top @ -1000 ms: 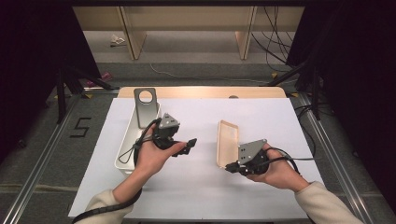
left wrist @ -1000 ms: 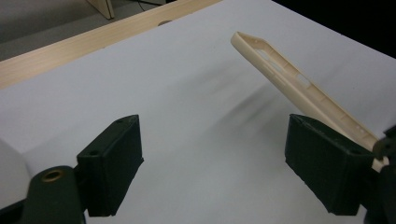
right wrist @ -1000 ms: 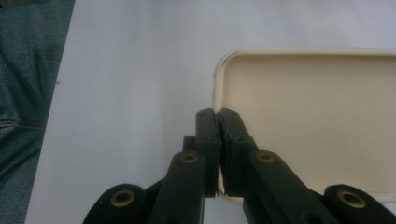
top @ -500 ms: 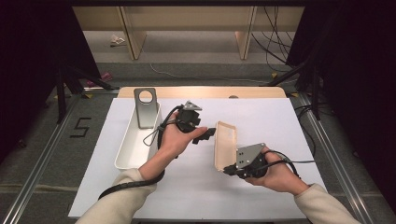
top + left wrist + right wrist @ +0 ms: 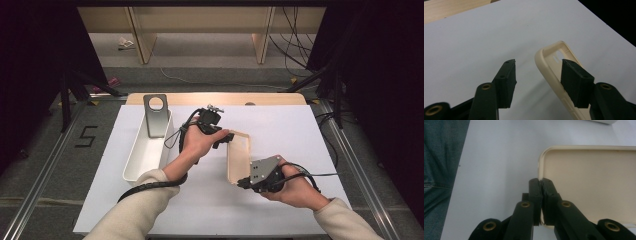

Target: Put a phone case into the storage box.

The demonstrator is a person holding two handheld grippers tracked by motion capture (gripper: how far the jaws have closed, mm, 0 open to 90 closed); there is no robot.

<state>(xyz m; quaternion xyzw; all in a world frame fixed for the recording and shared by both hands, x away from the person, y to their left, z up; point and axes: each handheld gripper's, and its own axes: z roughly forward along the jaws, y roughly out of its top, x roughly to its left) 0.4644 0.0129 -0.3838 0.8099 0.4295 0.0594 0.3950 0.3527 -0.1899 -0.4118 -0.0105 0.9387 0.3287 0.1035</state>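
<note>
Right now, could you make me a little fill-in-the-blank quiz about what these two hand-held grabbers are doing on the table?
1. The right gripper is shut on the rim of the cream ____.
2. One jaw of the left gripper sits inside the phone case; the other sits ____ it.
3. The grey stand with a round hole stands in the white ____.

Missing words: phone case; outside; tray

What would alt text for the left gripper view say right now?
The left gripper has just been closing its jaws around the rim of a cream phone case: one jaw sits inside the case, the other stands apart outside it, so the rim is not yet pinched. Behind lies the white table mat, with a strip of wooden tabletop at the far edge.
</note>
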